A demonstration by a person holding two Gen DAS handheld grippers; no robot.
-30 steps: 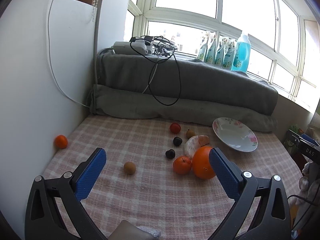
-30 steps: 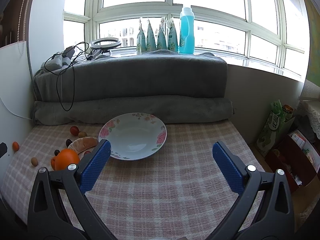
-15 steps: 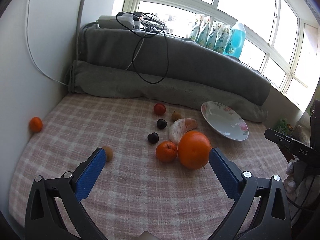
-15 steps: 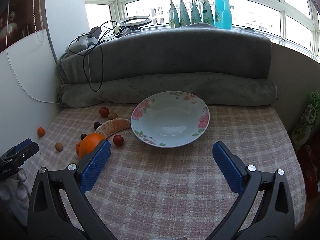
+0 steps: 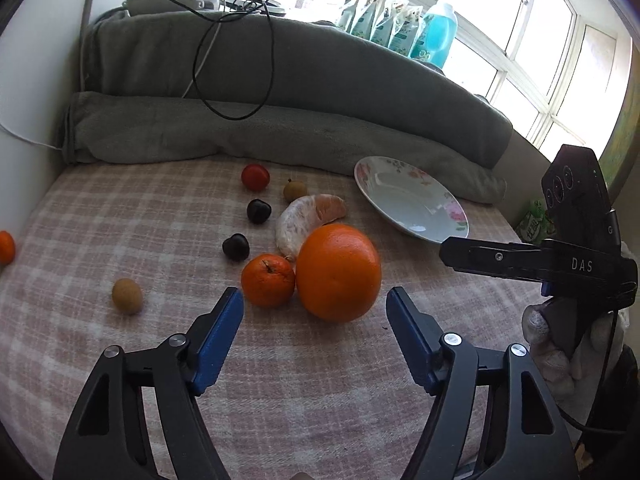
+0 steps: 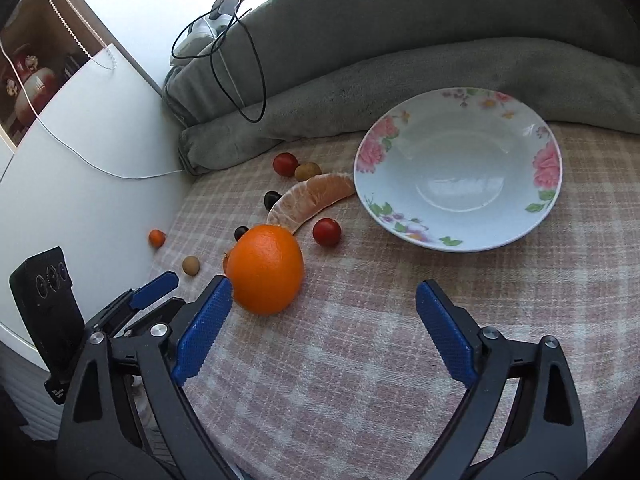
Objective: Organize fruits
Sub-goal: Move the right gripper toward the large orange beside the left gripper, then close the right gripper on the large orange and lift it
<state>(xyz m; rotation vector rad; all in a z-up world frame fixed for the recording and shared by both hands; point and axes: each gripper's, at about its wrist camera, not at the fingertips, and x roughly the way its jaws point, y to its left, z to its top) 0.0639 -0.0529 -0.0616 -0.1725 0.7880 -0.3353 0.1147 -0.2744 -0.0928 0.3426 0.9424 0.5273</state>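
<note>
A big orange lies on the checked cloth, with a small mandarin touching its left side and a peeled citrus segment behind. My left gripper is open, just in front of the orange. A flowered plate stands empty to the right. My right gripper is open and empty, with the orange by its left finger. Two dark cherries, cherry tomatoes and small brown fruits lie around.
Rolled grey blankets with a black cable line the back. A white panel is at the left, with a small mandarin beside it. Bottles stand on the window sill. The right gripper shows in the left view.
Both grippers have moved forward and down toward the big orange. The left gripper's jaws have narrowed somewhat. The right gripper has swung left, away from the plate.
</note>
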